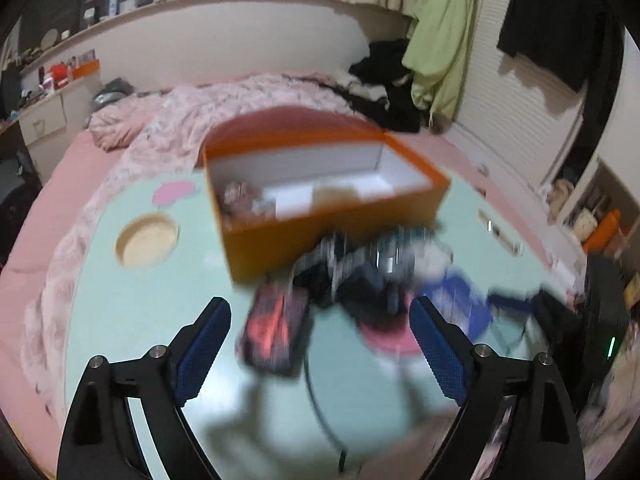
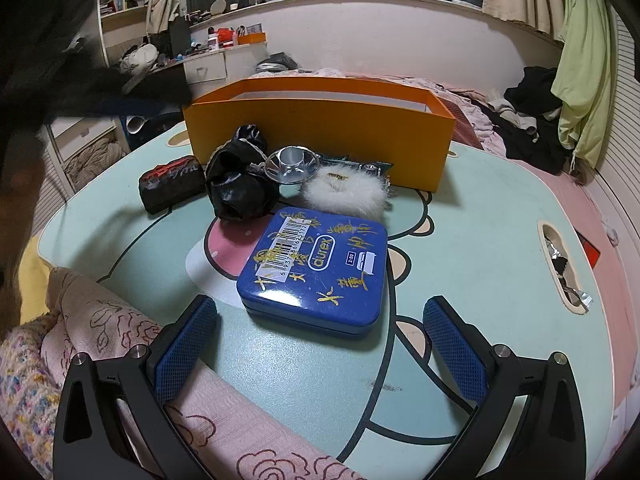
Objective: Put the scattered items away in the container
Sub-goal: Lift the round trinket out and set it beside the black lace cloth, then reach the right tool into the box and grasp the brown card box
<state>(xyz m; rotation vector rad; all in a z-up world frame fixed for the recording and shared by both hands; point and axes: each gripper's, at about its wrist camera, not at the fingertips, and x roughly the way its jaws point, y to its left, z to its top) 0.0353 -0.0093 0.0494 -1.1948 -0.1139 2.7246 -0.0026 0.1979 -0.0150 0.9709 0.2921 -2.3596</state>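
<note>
An orange open box [image 1: 320,236] [image 2: 320,140] stands at the back of the mint table, with a few small items inside. In front of it lie a black-and-red packet [image 1: 276,328] [image 2: 172,188], a crumpled black piece [image 2: 240,188], a clear plastic cup [image 2: 292,164], a white fluffy ring [image 2: 344,192] and a blue tin [image 2: 316,268]. The left wrist view is blurred. My left gripper [image 1: 320,308] is open, with the packet just ahead between its fingers, untouched. My right gripper [image 2: 320,308] is open just short of the blue tin, with nothing held.
A pink quilt [image 2: 100,320] laps over the table's near left edge under my right gripper. The table has a round cup hole [image 1: 146,240] and a slot [image 2: 560,264] at the right. Bed and piled clothes [image 2: 532,120] lie behind.
</note>
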